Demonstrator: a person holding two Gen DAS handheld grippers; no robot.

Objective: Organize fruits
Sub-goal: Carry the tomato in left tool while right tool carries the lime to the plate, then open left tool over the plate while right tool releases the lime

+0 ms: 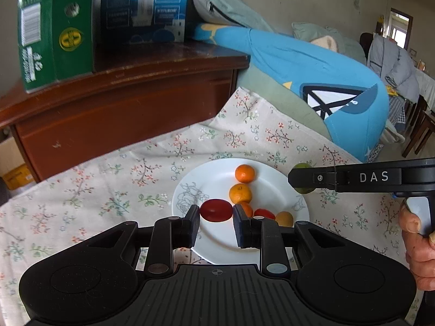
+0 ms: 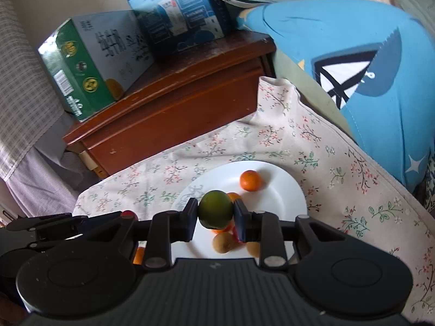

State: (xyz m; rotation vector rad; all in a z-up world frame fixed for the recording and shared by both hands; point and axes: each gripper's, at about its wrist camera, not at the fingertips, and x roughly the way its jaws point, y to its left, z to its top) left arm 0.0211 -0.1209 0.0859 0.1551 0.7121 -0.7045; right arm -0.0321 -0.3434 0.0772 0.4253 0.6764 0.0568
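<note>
A white plate (image 1: pixel 217 179) lies on the floral cloth (image 1: pixel 108 176). It holds two oranges (image 1: pixel 245 173) (image 1: pixel 240 193), a small red fruit (image 1: pixel 264 213) and a brownish fruit (image 1: pixel 284 218). Above the plate's near side, my left gripper (image 1: pixel 216 212) is shut on a red oval fruit (image 1: pixel 216 209). The right gripper (image 1: pixel 299 178) reaches in from the right with a green fruit (image 1: pixel 302 166). In the right wrist view, my right gripper (image 2: pixel 215 213) is shut on this round green fruit (image 2: pixel 215 208), above the plate (image 2: pixel 282 190), an orange (image 2: pixel 250 180) and two brown fruits (image 2: pixel 223 242).
A dark wooden cabinet (image 1: pixel 122 103) stands behind the cloth, carrying a green carton (image 1: pixel 54 27) and a blue box (image 1: pixel 144 5). A blue cushion (image 1: pixel 312 62) lies at the back right. A hand (image 1: pixel 416 231) grips the right tool's handle.
</note>
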